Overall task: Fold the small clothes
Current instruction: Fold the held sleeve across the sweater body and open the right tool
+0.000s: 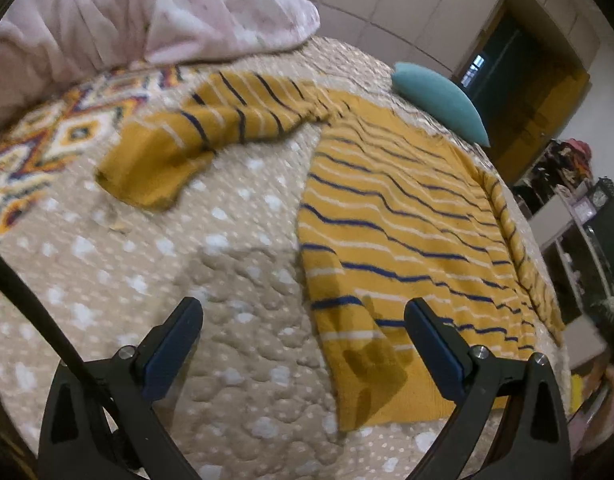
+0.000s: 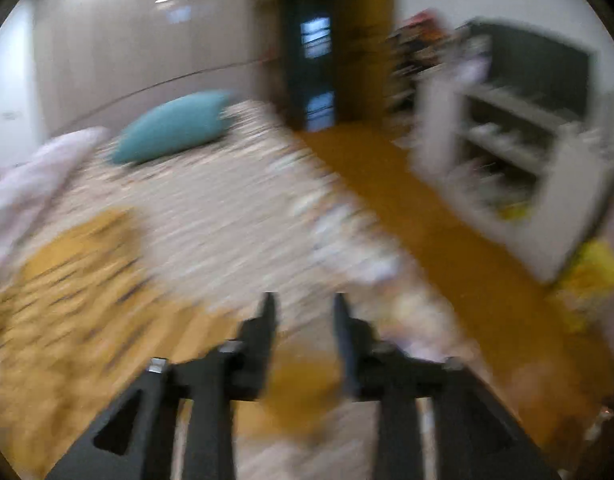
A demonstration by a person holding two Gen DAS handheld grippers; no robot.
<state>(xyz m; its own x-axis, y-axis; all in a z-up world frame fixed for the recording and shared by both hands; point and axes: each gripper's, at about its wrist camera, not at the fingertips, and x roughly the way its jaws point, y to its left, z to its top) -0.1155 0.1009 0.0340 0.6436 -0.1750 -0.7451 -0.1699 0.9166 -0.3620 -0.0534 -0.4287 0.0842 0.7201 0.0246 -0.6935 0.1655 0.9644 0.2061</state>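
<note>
While the mustard-yellow knitted sweater with navy and white stripes [image 1: 407,220] lies spread on the beige quilted bedspread with white dots [image 1: 235,360], its long sleeve [image 1: 195,136] stretches out to the left, the plain yellow cuff resting flat on the bed near a bright geometric-patterned cloth [image 1: 47,136]. Over the sweater's lower hem hovers the left gripper [image 1: 303,312], its jaws spread wide with nothing between them, one blue-padded finger above the bare bedspread and the other above the striped knit. A teal cushion [image 1: 443,100] sits beyond the sweater, and a pale pink crumpled blanket [image 1: 147,12] is heaped at the far left. From the right wrist the view is heavily blurred: the right gripper [image 2: 303,308] has its jaws partly apart, and nothing can be made out between them; the sweater [image 2: 79,280] lies to its left.
</note>
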